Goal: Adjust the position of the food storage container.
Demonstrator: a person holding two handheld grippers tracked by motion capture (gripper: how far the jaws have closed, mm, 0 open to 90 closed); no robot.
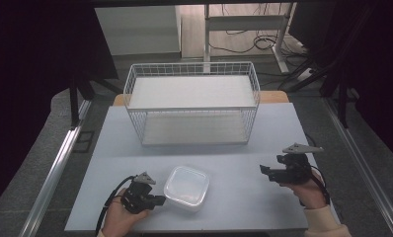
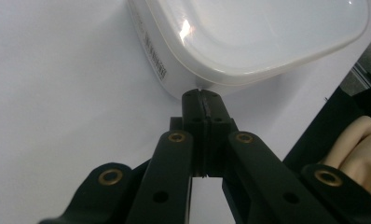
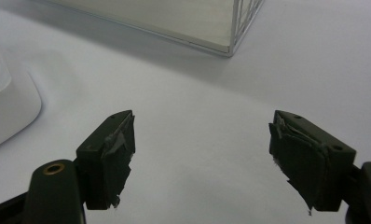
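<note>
A: So, high view: left claw (image 1: 157, 200) just beside the white lidded container (image 1: 186, 186), right claw (image 1: 264, 171) well apart from it, wire basket (image 1: 192, 102) beyond both on the table (image 1: 263, 143).
B: Left gripper view?
A: Jaws pressed together, empty, tips at the container's wall.
B: Right gripper view?
A: Jaws spread wide, empty; container off to their left.
</note>
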